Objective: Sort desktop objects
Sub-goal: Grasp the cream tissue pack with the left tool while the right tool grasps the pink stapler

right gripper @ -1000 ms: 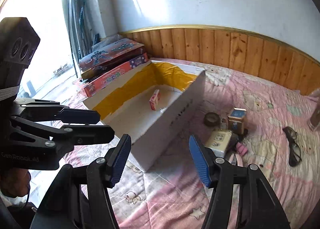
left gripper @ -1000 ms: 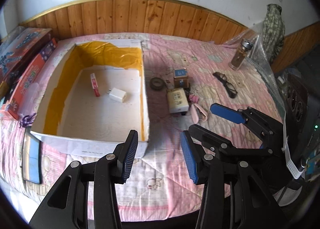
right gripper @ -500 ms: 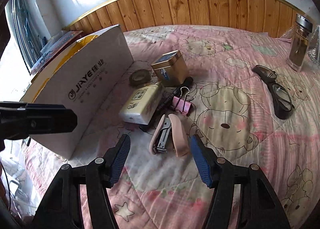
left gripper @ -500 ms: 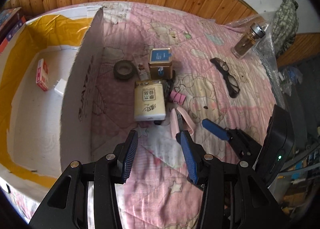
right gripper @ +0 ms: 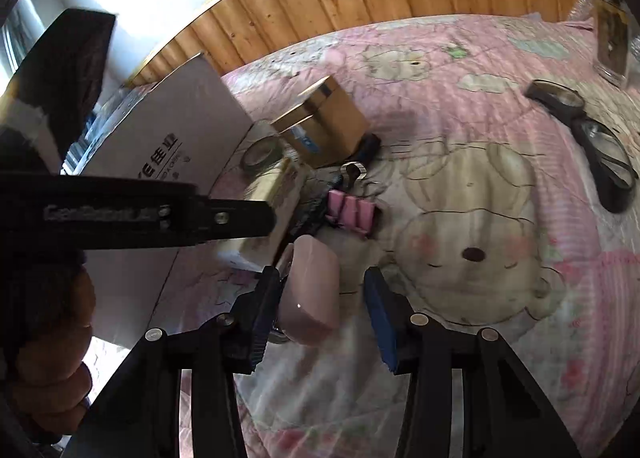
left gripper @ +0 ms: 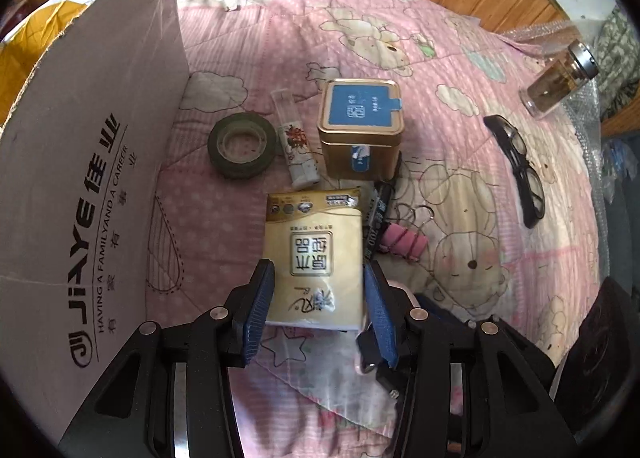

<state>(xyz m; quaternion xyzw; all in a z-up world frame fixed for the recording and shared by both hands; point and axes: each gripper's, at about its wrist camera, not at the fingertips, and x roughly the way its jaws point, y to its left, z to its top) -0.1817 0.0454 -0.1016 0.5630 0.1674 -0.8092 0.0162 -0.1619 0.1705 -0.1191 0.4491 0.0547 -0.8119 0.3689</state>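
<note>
I've dropped both tools from above the box [left gripper: 92, 161] onto the bed clutter | left tool [left gripper: 318, 308] open around tissue pack [left gripper: 316, 258] | right tool [right gripper: 322, 312] open around pink stapler [right gripper: 310, 290] | grasps next, I judge

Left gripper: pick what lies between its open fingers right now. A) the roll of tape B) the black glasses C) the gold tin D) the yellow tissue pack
D. In the left wrist view the left gripper is open, its blue pads on either side of the near end of the yellow tissue pack.
</note>
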